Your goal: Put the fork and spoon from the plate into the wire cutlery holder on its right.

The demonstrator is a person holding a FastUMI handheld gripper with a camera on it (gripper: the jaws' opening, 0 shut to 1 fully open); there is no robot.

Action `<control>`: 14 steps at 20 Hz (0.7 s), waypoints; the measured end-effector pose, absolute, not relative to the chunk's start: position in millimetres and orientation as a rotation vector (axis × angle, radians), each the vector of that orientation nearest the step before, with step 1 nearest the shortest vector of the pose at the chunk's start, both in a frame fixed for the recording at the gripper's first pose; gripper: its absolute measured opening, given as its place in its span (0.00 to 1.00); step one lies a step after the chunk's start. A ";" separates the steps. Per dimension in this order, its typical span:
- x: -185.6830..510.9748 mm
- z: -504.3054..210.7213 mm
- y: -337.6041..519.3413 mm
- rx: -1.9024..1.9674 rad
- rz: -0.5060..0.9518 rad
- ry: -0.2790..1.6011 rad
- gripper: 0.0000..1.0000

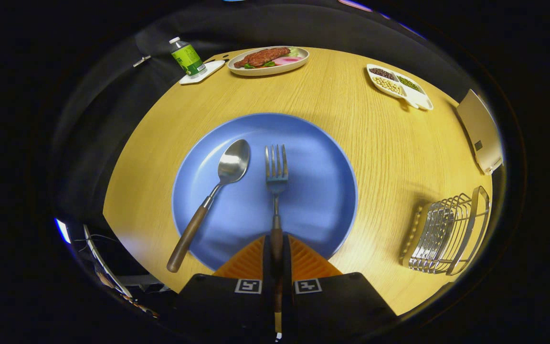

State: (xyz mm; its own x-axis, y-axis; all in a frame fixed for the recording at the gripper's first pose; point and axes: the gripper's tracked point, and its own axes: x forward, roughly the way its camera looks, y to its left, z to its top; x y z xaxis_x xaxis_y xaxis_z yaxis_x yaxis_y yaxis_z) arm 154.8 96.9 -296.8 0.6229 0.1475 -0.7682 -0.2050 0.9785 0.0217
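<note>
Jaws closed on the wooden handle of the fork (276, 191), gripper (276, 251) at the near rim of the plate (322, 200) — tines pointing far, lying flat on the plate. Spoon (217, 191) just left of the fork, handle angled out over the near-left rim. Holder (447, 234) well apart to the right on the worktop (351, 110). To do well: lift straight up first, clear the rim, keep the grip firm against swing, then carry right and lower the fork into the wires — no dragging near the spoon.
</note>
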 end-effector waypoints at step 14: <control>56.4 -187.7 11.5 -0.117 0.321 0.858 0.08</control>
